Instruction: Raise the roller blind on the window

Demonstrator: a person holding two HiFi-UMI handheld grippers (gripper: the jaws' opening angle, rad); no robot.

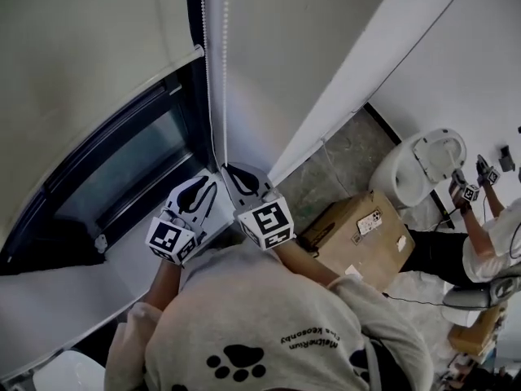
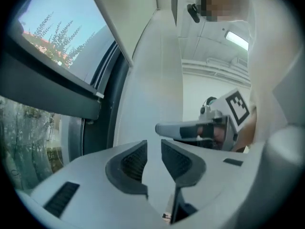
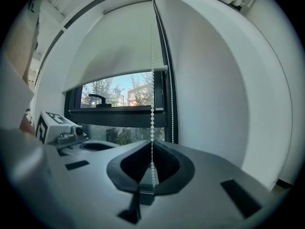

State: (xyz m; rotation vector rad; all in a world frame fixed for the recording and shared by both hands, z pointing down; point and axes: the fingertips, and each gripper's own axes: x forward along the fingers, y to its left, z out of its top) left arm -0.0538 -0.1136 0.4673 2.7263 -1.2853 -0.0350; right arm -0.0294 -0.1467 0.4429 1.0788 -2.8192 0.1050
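The roller blind (image 3: 114, 46) covers the upper part of the window (image 3: 124, 92); the bead chain (image 3: 152, 104) hangs along the window's right edge, beside the side wall; one strand runs down between the jaws of the right gripper (image 3: 152, 168); the left gripper (image 1: 194, 194) sits just left of it; to the right on the floor lies a cardboard box (image 1: 358, 235), with a toilet (image 1: 423, 165) behind it.
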